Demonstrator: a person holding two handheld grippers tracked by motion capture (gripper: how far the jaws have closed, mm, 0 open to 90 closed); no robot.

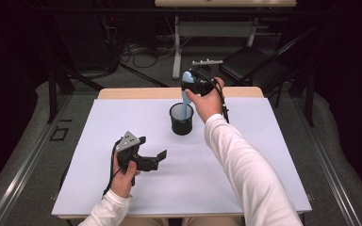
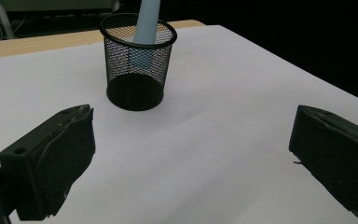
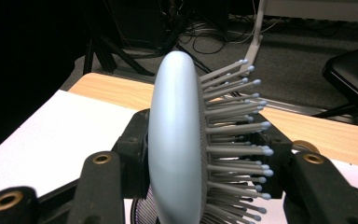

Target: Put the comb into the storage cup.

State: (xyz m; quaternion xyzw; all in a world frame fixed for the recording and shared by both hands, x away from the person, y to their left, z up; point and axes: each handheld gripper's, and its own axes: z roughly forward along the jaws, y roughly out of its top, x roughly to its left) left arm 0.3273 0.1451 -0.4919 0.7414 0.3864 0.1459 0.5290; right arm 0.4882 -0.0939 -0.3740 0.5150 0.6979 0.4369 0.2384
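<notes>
- The hairbrush (image 3: 177,140) looks like smooth pale blue plastic with a soft sheen; its bristles are thin plastic pins with round tips.
- The cup (image 2: 137,65) around its handle is black wire mesh, matt.
- The tabletop (image 1: 122,92) behind the cup shows light wood; the sheet (image 1: 193,165) under the cup is matt, smooth and white.
- The tongs (image 2: 191,154) are matt black plastic.

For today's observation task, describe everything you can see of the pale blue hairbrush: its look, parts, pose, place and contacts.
The hairbrush is pale blue, apparently plastic, with an oval, smooth-backed head and rows of grey ball-tipped bristles on one face. It stands upright, handle down inside the black mesh cup on the white table, head above the rim. The right gripper is shut on its head, one jaw on the back, one on the bristles.
</notes>
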